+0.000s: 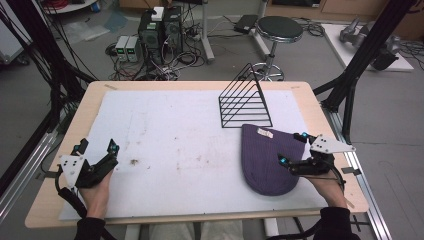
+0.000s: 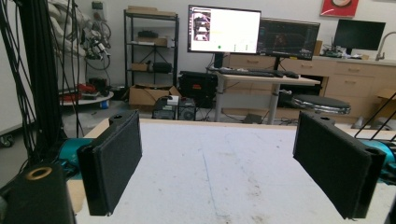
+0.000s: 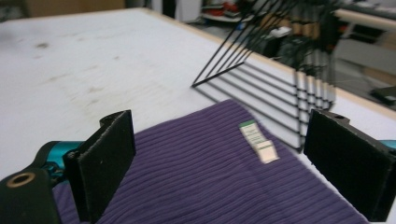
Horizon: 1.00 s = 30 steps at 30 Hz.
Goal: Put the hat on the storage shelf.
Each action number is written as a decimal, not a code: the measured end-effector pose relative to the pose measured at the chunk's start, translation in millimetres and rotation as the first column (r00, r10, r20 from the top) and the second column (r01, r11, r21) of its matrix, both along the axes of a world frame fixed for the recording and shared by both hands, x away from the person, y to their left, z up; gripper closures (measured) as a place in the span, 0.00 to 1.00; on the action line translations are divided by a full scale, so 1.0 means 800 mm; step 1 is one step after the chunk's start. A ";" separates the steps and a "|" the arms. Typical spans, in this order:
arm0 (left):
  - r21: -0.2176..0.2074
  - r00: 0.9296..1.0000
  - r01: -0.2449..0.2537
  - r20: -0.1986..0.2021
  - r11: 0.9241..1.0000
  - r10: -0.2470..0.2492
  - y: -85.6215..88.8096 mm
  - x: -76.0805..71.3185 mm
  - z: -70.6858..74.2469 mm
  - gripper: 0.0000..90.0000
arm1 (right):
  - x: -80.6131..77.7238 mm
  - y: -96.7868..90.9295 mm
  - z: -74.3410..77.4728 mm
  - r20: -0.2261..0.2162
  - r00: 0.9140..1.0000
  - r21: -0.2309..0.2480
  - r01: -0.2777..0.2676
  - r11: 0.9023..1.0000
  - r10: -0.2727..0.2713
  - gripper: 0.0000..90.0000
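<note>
A purple ribbed knit cap [image 1: 265, 160] lies flat on the white mat [image 1: 175, 135] at the right, with a small white label [image 1: 265, 132] near its far edge. In the right gripper view the cap [image 3: 219, 177] spreads out below the jaws and the label [image 3: 259, 141] faces up. My right gripper [image 1: 293, 148] hovers at the cap's right edge, open, nothing between its jaws. My left gripper [image 1: 97, 146] rests open near the mat's left edge, far from the cap. In the left gripper view its pads [image 2: 112, 163] frame bare mat.
A black wire rack [image 1: 245, 100] stands just beyond the cap, also seen close behind it [image 3: 271, 79]. A round stool [image 1: 279, 29], computer boxes [image 1: 160, 30] and cables sit on the floor past the table. Black frame posts [image 1: 365, 55] flank the table.
</note>
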<state>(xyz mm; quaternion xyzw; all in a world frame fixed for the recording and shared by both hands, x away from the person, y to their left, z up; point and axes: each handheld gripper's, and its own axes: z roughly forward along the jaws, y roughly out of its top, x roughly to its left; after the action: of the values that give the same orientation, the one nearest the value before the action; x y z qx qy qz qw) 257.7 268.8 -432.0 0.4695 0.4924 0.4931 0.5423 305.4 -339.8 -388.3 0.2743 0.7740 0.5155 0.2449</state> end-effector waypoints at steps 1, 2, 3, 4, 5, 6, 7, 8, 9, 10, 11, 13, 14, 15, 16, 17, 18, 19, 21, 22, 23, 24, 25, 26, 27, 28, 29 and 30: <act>-0.002 1.000 0.004 -0.001 1.000 -0.004 0.000 0.000 0.000 0.18 | 0.000 0.001 0.000 -0.004 1.000 -0.007 -0.013 1.000 0.013 0.09; -0.006 1.000 0.005 -0.001 1.000 -0.005 0.000 0.000 0.000 0.18 | 0.000 0.001 -0.001 -0.021 0.999 -0.023 -0.036 0.999 0.035 0.09; -0.009 1.000 0.005 0.000 1.000 -0.005 -0.001 0.000 0.001 0.18 | 0.000 0.001 -0.002 -0.031 0.998 -0.033 -0.056 0.998 0.055 0.09; -0.013 1.000 0.007 0.001 1.000 -0.007 0.000 0.000 0.001 0.18 | 0.000 0.001 -0.002 -0.031 0.998 -0.033 -0.056 0.998 0.055 0.09; -0.020 1.000 0.006 0.004 1.000 -0.006 0.000 0.000 0.001 0.18 | 0.000 0.001 -0.004 -0.045 0.996 -0.052 -0.081 0.995 0.079 0.09; -0.021 1.000 0.004 0.005 1.000 -0.004 0.000 0.000 0.001 0.18 | 0.000 0.001 -0.004 -0.045 0.996 -0.052 -0.081 0.995 0.079 0.09; -0.026 1.000 0.002 0.004 1.000 -0.002 0.001 0.000 0.001 0.18 | 0.000 0.000 -0.005 -0.050 0.995 -0.057 -0.092 0.994 0.089 0.09; -0.031 1.000 0.002 0.004 1.000 -0.002 0.002 0.001 0.001 0.18 | 0.001 -0.001 -0.007 -0.055 0.993 -0.057 -0.103 0.993 0.100 0.09; -0.035 1.000 -0.001 0.002 0.999 0.001 0.002 0.001 0.001 0.18 | 0.000 -0.002 -0.009 -0.066 0.989 -0.067 -0.137 0.988 0.133 0.09; -0.036 1.000 -0.001 0.002 0.999 0.001 0.003 0.001 0.001 0.18 | 0.000 -0.002 -0.009 -0.066 0.989 -0.067 -0.137 0.988 0.133 0.09; -0.036 1.000 0.000 0.003 0.999 0.000 0.003 0.001 0.001 0.18 | -0.001 -0.002 -0.011 -0.075 0.985 -0.091 -0.161 0.983 0.155 0.09; -0.036 1.000 0.000 0.002 0.999 0.000 0.002 0.001 0.001 0.18 | -0.001 -0.002 -0.012 -0.081 0.982 -0.098 -0.175 0.980 0.168 0.09; -0.037 1.000 0.004 0.001 0.999 -0.004 0.002 0.001 0.001 0.17 | -0.002 0.000 -0.014 -0.096 0.976 -0.116 -0.204 0.972 0.194 0.09; -0.037 1.000 0.012 0.001 0.999 -0.012 0.002 0.001 0.001 0.17 | -0.002 0.000 -0.014 -0.096 0.976 -0.116 -0.204 0.972 0.194 0.09; -0.038 1.000 0.015 0.004 0.999 -0.015 0.002 0.000 0.001 0.17 | -0.003 0.001 -0.015 -0.105 0.972 -0.125 -0.221 0.967 0.208 0.09; -0.037 1.000 0.017 0.006 0.999 -0.017 0.001 0.000 0.001 0.17 | -0.003 0.003 -0.016 -0.112 0.968 -0.142 -0.241 0.960 0.227 0.09; -0.037 1.000 0.019 0.007 0.999 -0.019 0.001 0.000 0.001 0.17 | -0.005 0.004 -0.017 -0.122 0.962 -0.159 -0.262 0.952 0.244 0.09; -0.037 1.000 0.019 0.006 0.999 -0.019 0.001 0.000 0.001 0.17 | -0.006 0.006 -0.018 -0.139 0.956 -0.173 -0.281 0.944 0.259 0.09; -0.038 1.000 0.022 0.002 0.999 -0.021 0.001 0.000 0.001 0.17 | -0.010 0.008 -0.020 -0.160 0.946 -0.235 -0.312 0.921 0.280 0.09; -0.040 1.000 0.021 0.001 0.999 -0.021 0.001 0.000 0.001 0.17 | -0.010 0.008 -0.020 -0.160 0.946 -0.235 -0.312 0.921 0.280 0.09; -0.040 1.000 0.022 0.000 0.999 -0.022 0.001 0.000 0.001 0.17 | -0.010 0.009 -0.020 -0.166 0.944 -0.253 -0.321 0.913 0.286 0.09; -0.041 1.000 0.023 0.000 0.999 -0.023 0.001 0.000 0.001 0.17 | -0.011 0.010 -0.022 -0.177 0.937 -0.268 -0.340 0.902 0.301 0.09; -0.043 1.000 0.024 0.000 0.999 -0.024 0.001 0.001 0.001 0.17 | -0.012 0.010 -0.023 -0.190 0.932 -0.272 -0.352 0.895 0.309 0.09; -0.046 1.000 0.027 -0.002 0.999 -0.027 0.000 0.001 0.001 0.17 | -0.012 0.011 -0.024 -0.195 0.929 -0.275 -0.359 0.892 0.313 0.09; -0.048 1.000 0.028 -0.001 0.998 -0.028 0.000 0.001 0.001 0.17 | -0.012 0.012 -0.026 -0.209 0.925 -0.281 -0.366 0.887 0.316 0.09; -0.050 1.000 0.031 0.000 0.998 -0.031 0.000 0.001 0.001 0.17 | -0.012 0.013 -0.027 -0.215 0.924 -0.289 -0.371 0.883 0.318 0.09; -0.050 0.999 0.032 -0.001 0.998 -0.032 -0.001 0.001 0.001 0.17 | -0.011 0.014 -0.028 -0.216 0.921 -0.296 -0.377 0.877 0.323 0.09; -0.047 0.999 0.032 -0.001 0.998 -0.032 0.000 0.001 0.001 0.17 | -0.012 0.015 -0.029 -0.226 0.918 -0.299 -0.383 0.874 0.325 0.09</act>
<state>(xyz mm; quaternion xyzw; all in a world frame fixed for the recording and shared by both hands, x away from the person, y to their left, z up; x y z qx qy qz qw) 258.3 268.4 -431.3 0.4647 0.4968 0.4722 0.5606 296.0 -328.0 -411.1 0.1240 0.9057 0.3863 0.1230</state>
